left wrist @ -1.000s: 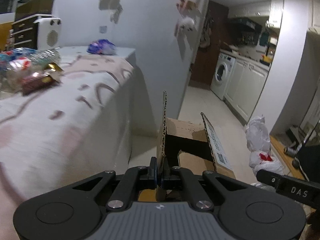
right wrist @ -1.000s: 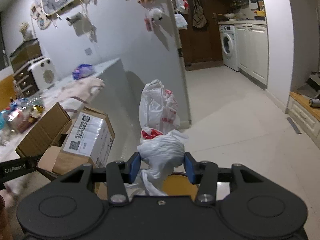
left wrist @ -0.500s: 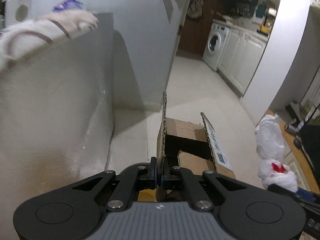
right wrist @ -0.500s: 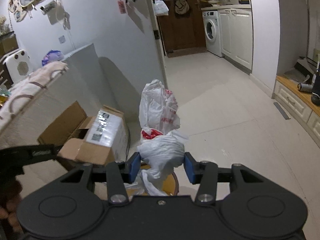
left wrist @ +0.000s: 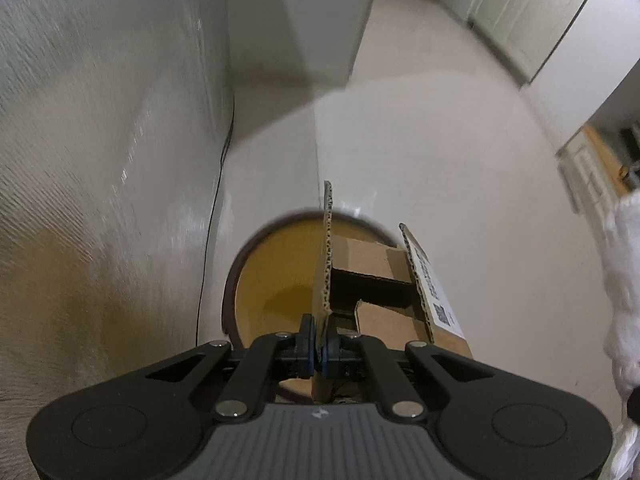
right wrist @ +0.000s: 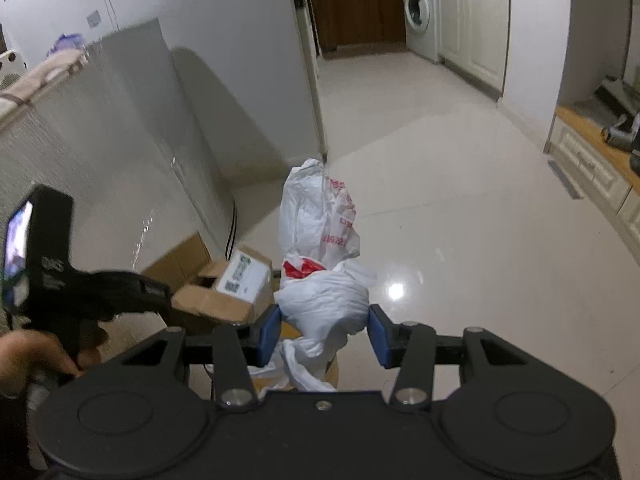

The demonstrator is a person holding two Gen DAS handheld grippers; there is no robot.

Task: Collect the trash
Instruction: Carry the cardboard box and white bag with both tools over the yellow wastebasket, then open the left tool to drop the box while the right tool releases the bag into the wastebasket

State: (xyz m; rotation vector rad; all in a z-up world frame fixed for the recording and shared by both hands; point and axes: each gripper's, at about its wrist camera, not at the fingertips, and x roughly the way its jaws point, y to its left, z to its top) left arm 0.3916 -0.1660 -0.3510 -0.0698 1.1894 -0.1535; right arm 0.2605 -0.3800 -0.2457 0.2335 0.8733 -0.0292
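My left gripper (left wrist: pixel 314 344) is shut on the upright flap of an open cardboard box (left wrist: pixel 372 276) with a white shipping label. The box hangs low over a round yellow bin (left wrist: pixel 272 272) with a dark rim, which stands on the floor. In the right wrist view the same box (right wrist: pixel 236 284) shows at left, with the left gripper (right wrist: pixel 160 300) pinching its flap. My right gripper (right wrist: pixel 322 330) is shut on a bundle of white plastic bags (right wrist: pixel 320 256) with red print, which stands up between the blue pads.
A tall pale cabinet side (left wrist: pixel 100 160) rises close on the left, with a thin black cable (left wrist: pixel 212 220) running down it. Glossy tiled floor (right wrist: pixel 460 220) stretches to a kitchen with a washing machine (right wrist: pixel 418 12). A low wooden step (right wrist: pixel 588 128) lies at right. A hand (right wrist: pixel 28 354) holds the left gripper.
Both grippers have sunk and tilted downward, still holding their loads. The bed top with wrappers has left the left wrist view, and the yellow bin has come in under the box.
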